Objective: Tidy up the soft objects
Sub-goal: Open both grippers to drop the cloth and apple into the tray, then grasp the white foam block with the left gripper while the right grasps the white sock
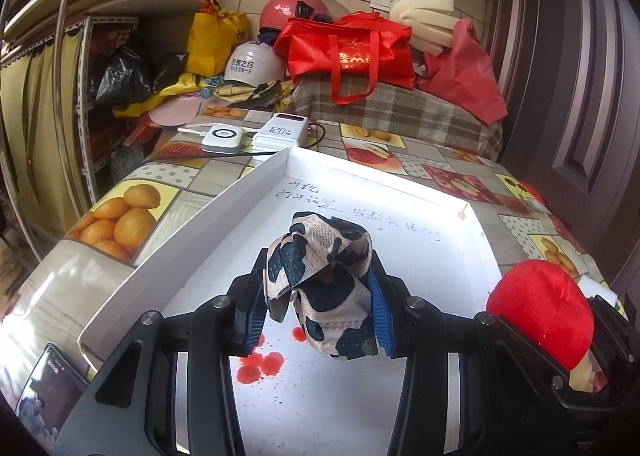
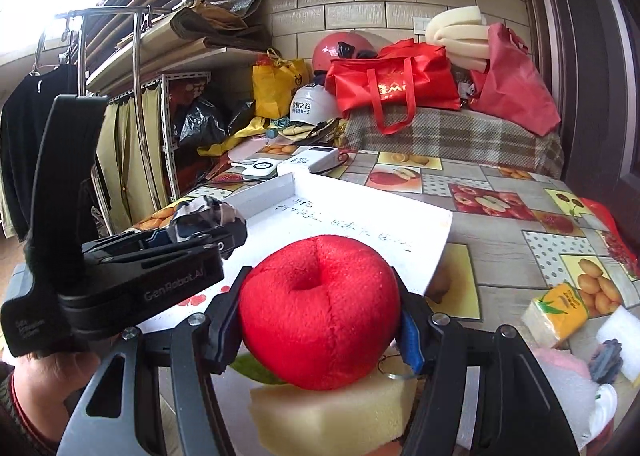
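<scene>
1. Left gripper (image 1: 320, 296) clamped on one cow-print cloth (image 1: 320, 288), held above the white tray (image 1: 180, 240).
2. Tray bare but for red stains.
3. Right gripper (image 2: 320, 320) squeezing one red plush apple (image 2: 316, 312) over a yellow sponge (image 2: 320, 412).

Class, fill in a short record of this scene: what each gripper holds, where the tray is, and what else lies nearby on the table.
left gripper: shut on cow-print cloth, above the tray
right gripper: shut on red plush apple
tray: white tray, on the fruit-print tablecloth, red stains on its floor
below apple: yellow sponge block
nearby: tissue pack, two power banks
</scene>
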